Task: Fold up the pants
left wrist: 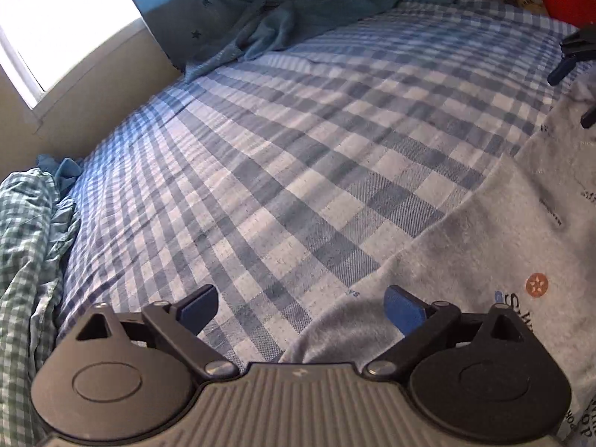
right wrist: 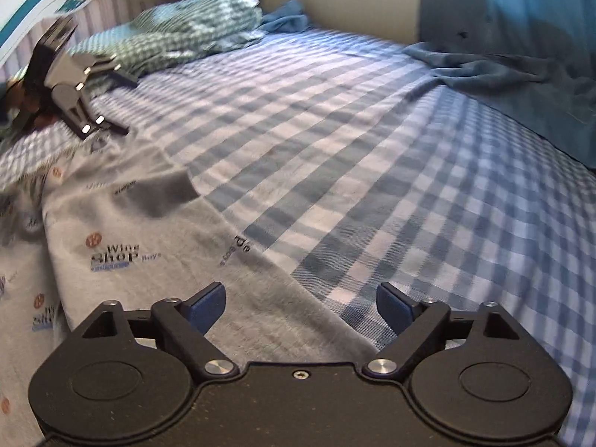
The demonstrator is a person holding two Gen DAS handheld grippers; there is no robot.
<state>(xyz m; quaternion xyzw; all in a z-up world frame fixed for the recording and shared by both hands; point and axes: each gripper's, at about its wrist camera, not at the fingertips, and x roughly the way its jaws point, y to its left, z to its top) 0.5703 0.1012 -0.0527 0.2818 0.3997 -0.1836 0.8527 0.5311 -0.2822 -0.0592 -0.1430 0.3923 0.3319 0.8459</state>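
Observation:
Light grey printed pants (left wrist: 503, 231) lie flat on the blue checked bed sheet (left wrist: 279, 149), at the right of the left wrist view and at the lower left of the right wrist view (right wrist: 149, 231). My left gripper (left wrist: 301, 307) is open, just above one edge of the pants; it also shows far left in the right wrist view (right wrist: 117, 102). My right gripper (right wrist: 300, 305) is open over another edge of the pants; its fingertips (left wrist: 562, 70) show at the right edge of the left wrist view. Neither holds cloth.
A green checked pillow (right wrist: 193, 26) lies at one end of the bed. A teal blanket (right wrist: 521, 82) is bunched along the wall side, under a blue curtain (right wrist: 521, 0) and a window (left wrist: 63, 18). The checked sheet (right wrist: 372, 149) spreads beyond the pants.

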